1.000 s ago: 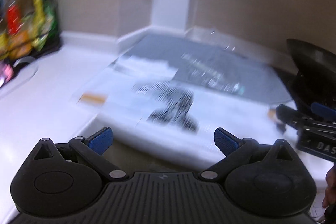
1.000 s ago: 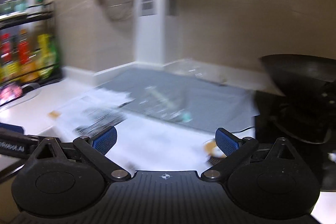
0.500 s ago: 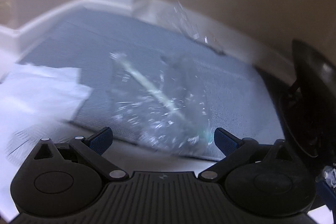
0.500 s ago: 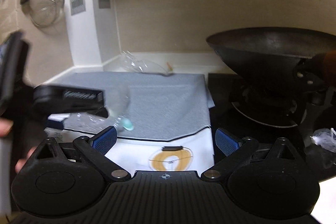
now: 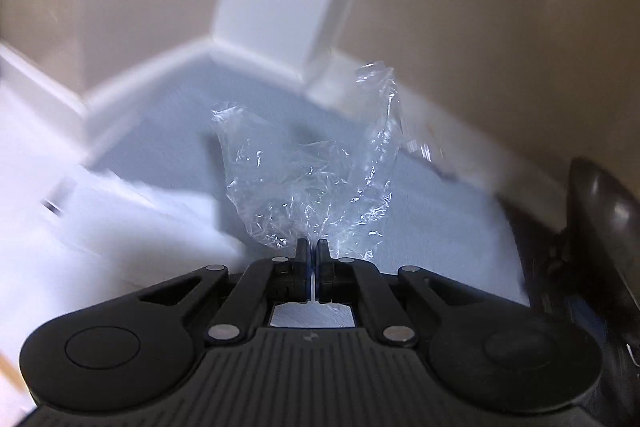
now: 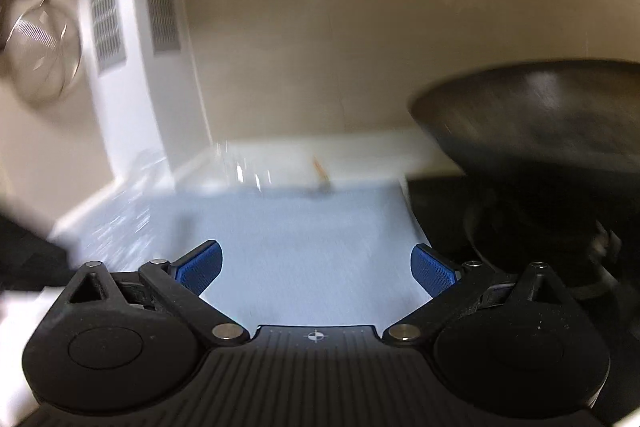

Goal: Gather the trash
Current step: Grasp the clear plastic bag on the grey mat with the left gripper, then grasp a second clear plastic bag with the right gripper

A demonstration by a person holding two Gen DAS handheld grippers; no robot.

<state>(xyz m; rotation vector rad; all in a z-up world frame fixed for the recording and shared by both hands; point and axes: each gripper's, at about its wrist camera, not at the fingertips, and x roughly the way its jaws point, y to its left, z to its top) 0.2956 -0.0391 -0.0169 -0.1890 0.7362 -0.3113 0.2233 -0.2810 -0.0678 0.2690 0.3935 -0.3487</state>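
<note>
A crumpled clear plastic wrapper [image 5: 312,179] stands up from my left gripper [image 5: 313,247], which is shut on its lower edge above the grey mat [image 5: 168,147]. My right gripper [image 6: 316,267] is open over the same grey mat [image 6: 304,227], with nothing between its blue pads. Further back, by the wall, lies a second piece of clear plastic [image 6: 248,175], blurred, with a small orange bit [image 6: 320,169] beside it. That second piece also shows faintly in the left wrist view as a glint of plastic [image 5: 424,147].
A black wok [image 6: 532,107] sits on the dark stove [image 6: 440,211] to the right of the mat, and its wok rim [image 5: 600,203] edges the left wrist view. White paper [image 5: 120,227] lies left of the mat. A wire strainer [image 6: 40,59] hangs on the left wall.
My left gripper's jaws have closed on the clear plastic wrapper, which now stands up off the mat. My right gripper has moved over the mat toward the back wall.
</note>
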